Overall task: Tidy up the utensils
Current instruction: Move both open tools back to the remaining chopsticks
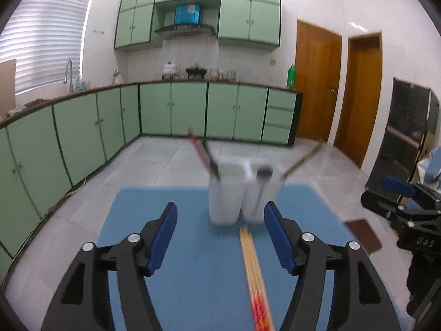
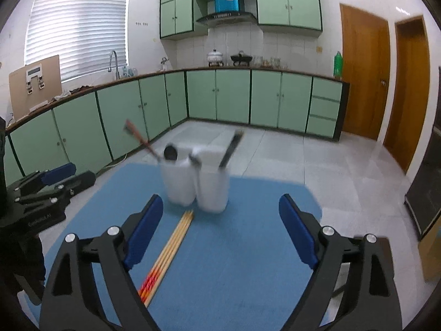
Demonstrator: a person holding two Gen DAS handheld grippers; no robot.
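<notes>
The chopsticks [image 1: 252,264] lay flat on a blue mat [image 1: 193,275] covering the surface, a tight bundle of slim pale-wood sticks with red-patterned ends. Their long axis ran away from the cameras, plain tips pointing at the holders and stopping just short of them, red ends nearest the grippers.

Two white holders [image 1: 234,195], smooth plastic and roughly rectangular with rounded corners, stood upright and touching side by side at the mat's far end. Thin utensils leaned out of them at angles: a red-handled one [image 1: 198,149] tilted left, a wooden stick [image 1: 303,160] tilted right, and a dark spoon-like bowl [image 2: 171,153] sat at one rim. Motion blur hid finer detail.

The left gripper [image 1: 220,237] hung above the mat with its ribbed blue fingers [image 1: 165,237] spread wide and holding nothing; the chopsticks passed below the gap, nearer the right finger. The right gripper [image 2: 220,231] was likewise wide open and empty, the chopsticks lying beside its left finger [image 2: 143,234].
</notes>
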